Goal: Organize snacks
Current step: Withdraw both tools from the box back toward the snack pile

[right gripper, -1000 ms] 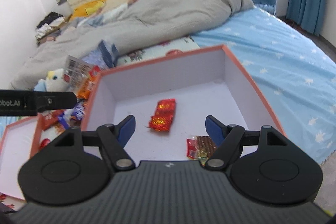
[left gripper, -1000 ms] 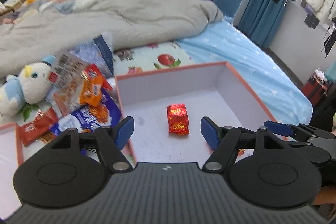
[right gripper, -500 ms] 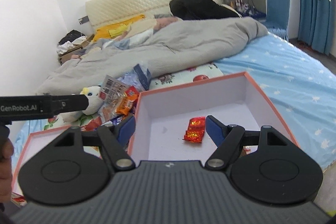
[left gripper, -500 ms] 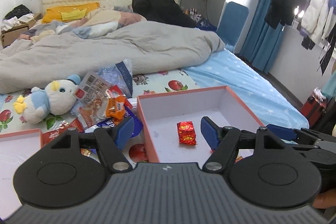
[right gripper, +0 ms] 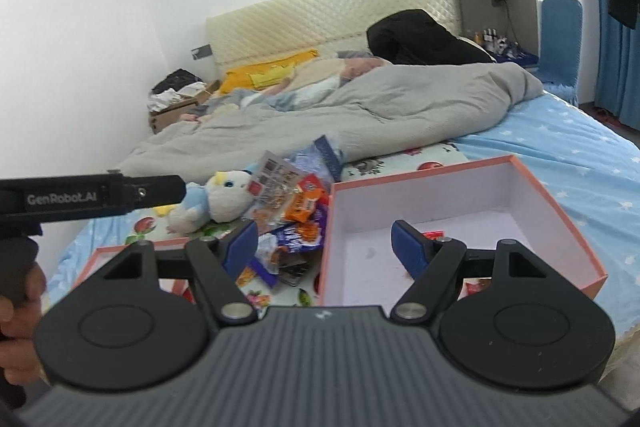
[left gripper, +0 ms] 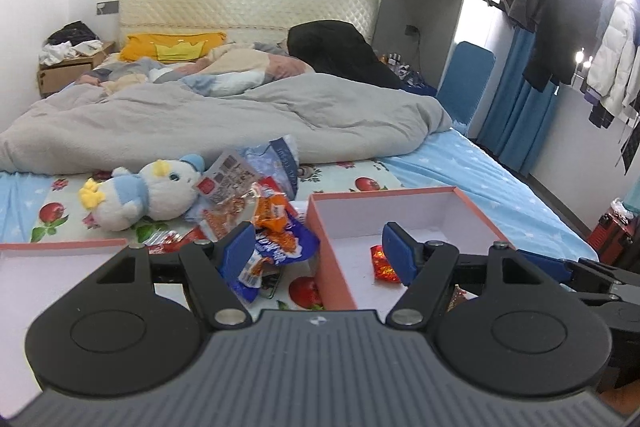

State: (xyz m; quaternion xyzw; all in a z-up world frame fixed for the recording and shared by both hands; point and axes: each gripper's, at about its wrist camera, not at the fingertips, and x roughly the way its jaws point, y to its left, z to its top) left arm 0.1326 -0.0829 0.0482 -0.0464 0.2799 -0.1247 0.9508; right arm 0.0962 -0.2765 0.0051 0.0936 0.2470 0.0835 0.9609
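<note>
A pile of snack packets [left gripper: 260, 215] lies on the bed between two orange-rimmed white boxes; it also shows in the right wrist view [right gripper: 296, 211]. The right box [left gripper: 400, 211] holds a red packet [left gripper: 384, 263] partly hidden by my finger; this box also shows in the right wrist view [right gripper: 440, 195]. The left box [left gripper: 60, 247] shows only a corner. My left gripper [left gripper: 320, 255] is open and empty, raised above the pile and the box edge. My right gripper [right gripper: 324, 247] is open and empty, raised likewise.
A blue and white plush toy [left gripper: 148, 195] lies left of the pile. A grey duvet [left gripper: 240, 119] covers the far bed. The bed's right edge [left gripper: 552, 211] drops to the floor by a red suitcase [left gripper: 616, 235]. The left gripper's body [right gripper: 88, 197] shows at the right view's left.
Both grippers have pulled up and back from the right box, so more of the bed and room shows. Both stay open and empty. The red packet stays in the box.
</note>
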